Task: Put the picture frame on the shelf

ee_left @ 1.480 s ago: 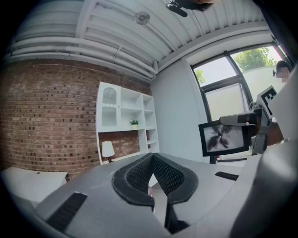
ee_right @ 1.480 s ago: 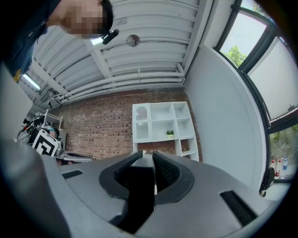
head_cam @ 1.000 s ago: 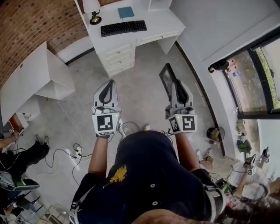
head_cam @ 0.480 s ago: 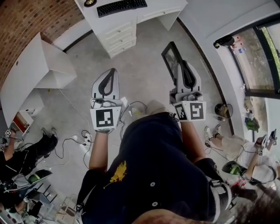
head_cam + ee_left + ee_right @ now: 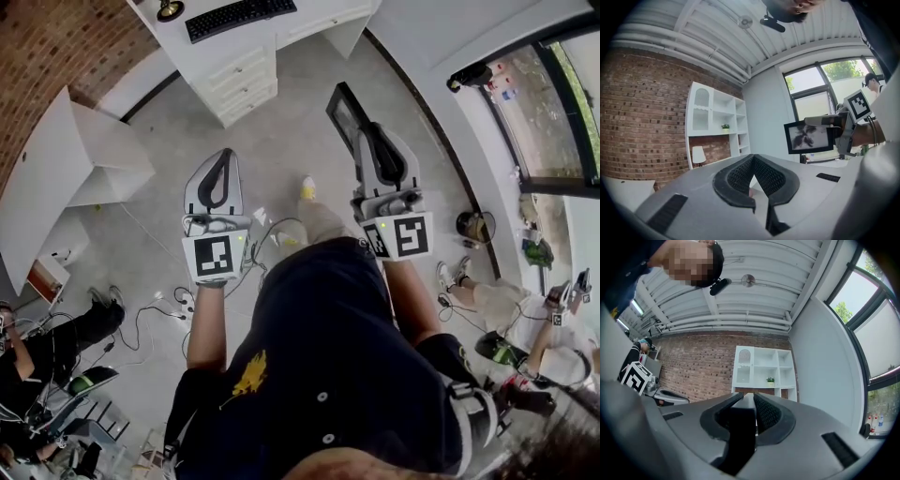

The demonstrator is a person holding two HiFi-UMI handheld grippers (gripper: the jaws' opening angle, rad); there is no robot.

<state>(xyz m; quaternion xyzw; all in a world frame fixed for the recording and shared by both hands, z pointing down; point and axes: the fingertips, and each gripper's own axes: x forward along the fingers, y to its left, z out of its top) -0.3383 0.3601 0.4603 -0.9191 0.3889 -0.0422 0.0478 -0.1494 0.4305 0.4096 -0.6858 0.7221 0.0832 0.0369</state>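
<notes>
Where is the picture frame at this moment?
In the head view the picture frame is right of centre, clamped in the right gripper and held above the floor, pointing toward the white desk.

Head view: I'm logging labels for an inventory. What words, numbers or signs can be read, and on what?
No readable text anywhere.
Cubes on left gripper and right gripper: black square markers, no letters.
Keyboard: key legends too small.
Yellow shirt emblem: no legible words.
Picture frame: no text visible.
</notes>
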